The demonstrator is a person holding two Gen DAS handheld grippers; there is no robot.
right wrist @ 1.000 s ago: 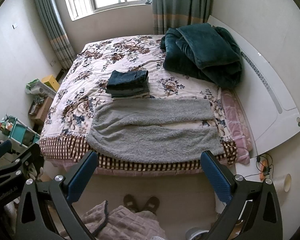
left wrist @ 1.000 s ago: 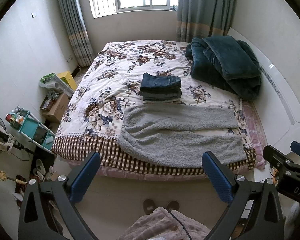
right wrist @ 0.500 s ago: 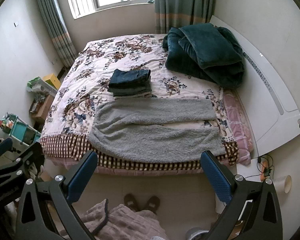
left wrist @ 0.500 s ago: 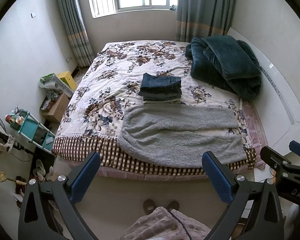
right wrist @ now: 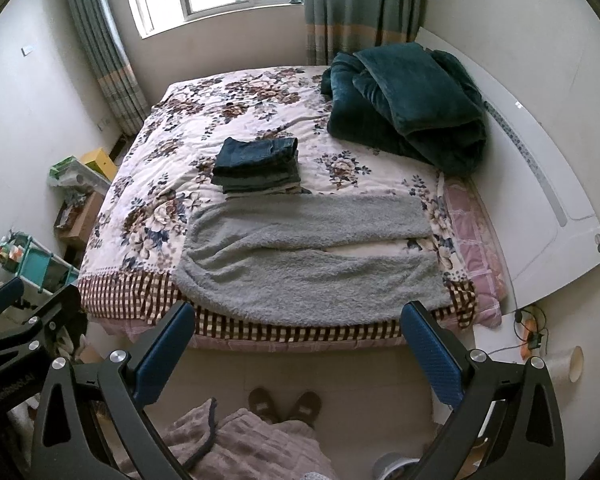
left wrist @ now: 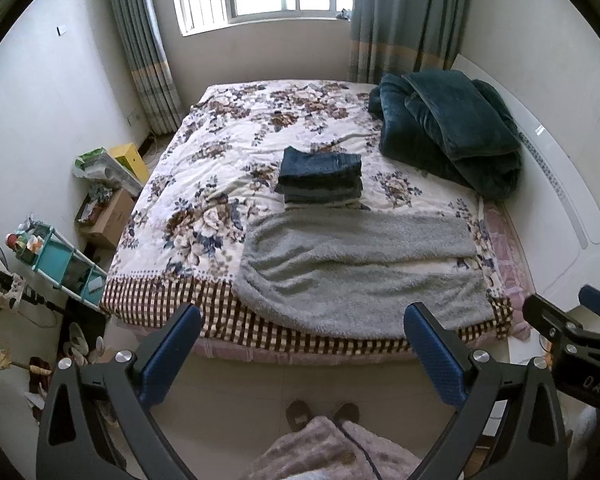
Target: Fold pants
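While the gray fleece pants (left wrist: 356,268) lie spread flat across the near edge of the bed (left wrist: 228,160), waistband to the left and the 2 legs running to the right with a thin gap between them, neither gripper is touching them. The left gripper (left wrist: 300,344) hangs above the floor in front of the bed with its jaws spread wide and nothing between them, and the right gripper (right wrist: 296,340) is held the same way, just to the right of the left one, jaws wide apart and empty. Just beyond the pants, touching or nearly touching the far leg, sits a stack of folded dark jeans (left wrist: 320,176), and a teal blanket (left wrist: 448,128) is heaped at the far right by the headboard. The person's slippers (right wrist: 286,400) show on the floor below. Judged from this, the fold has not begun and the step in hand is the approach. The next move probably calls for bringing both grippers down to the near leg, 1 near the waistband and 1 near the cuff, pinching the thick fleece and carrying it over onto the far leg.
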